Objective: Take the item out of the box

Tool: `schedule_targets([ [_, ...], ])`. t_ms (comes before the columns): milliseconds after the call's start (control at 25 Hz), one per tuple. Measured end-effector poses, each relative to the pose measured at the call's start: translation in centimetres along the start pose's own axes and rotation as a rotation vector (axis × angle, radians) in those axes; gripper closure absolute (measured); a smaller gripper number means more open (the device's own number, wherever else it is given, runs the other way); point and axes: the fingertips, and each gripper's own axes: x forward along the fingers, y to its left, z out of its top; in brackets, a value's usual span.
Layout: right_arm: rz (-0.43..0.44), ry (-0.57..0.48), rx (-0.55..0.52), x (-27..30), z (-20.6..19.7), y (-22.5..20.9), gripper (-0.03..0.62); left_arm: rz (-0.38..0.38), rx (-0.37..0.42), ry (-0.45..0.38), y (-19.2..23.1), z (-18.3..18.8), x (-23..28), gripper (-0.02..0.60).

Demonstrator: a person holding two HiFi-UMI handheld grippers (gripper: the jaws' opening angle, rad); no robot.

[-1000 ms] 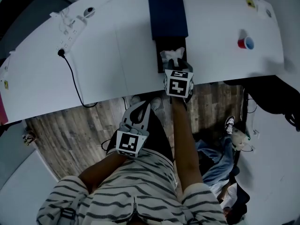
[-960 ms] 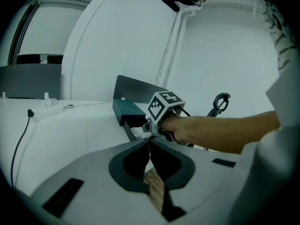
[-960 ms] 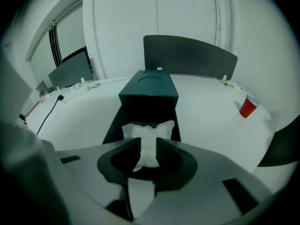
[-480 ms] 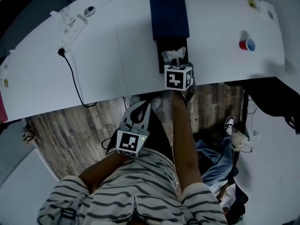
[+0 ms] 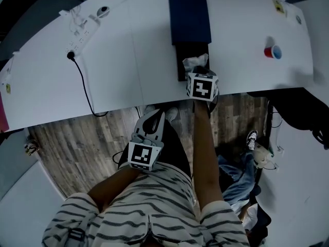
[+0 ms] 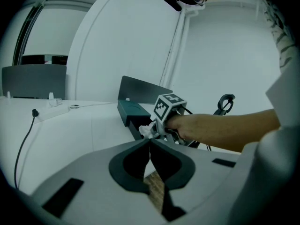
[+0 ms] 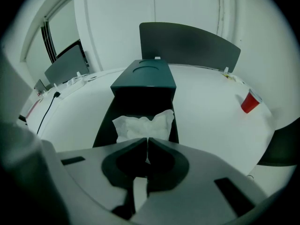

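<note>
1. Wood-plank floor (image 5: 77,138) lies under the near edge of the white curved worktop (image 5: 128,60). The person stands over it in a striped shirt (image 5: 149,210).
2. Left gripper (image 6: 150,142) is held low over the floor, off the worktop. Its jaws are together with nothing between them.
3. Right gripper (image 7: 148,142) is at the worktop's near edge, jaws pinched on the near edge of the white tissue (image 7: 143,125).
4. The tissue is crumpled and soft, with two raised corners. It sits in the dark open tray (image 7: 105,125) drawn out on the box's near side, not yet clear of it.
5. The dark blue box (image 5: 189,17) lies lengthwise behind the tray, with an oval mark on its top.
6. A red cup (image 5: 270,51) stands well apart, to the right.
7. A power strip (image 5: 82,32) and black cable (image 5: 85,86) are on the far left.
8. A dark curved panel (image 7: 187,43) stands behind the worktop.
</note>
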Motion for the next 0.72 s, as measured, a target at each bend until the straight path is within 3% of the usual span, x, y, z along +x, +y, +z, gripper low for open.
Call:
schedule_targets([
  [720, 0.051, -0.175, 0.049, -4.4, 2.2, 1.2, 0.574, -0.004, 0.037, -0.056, 0.2, 2.1, -1.9, 0.557],
])
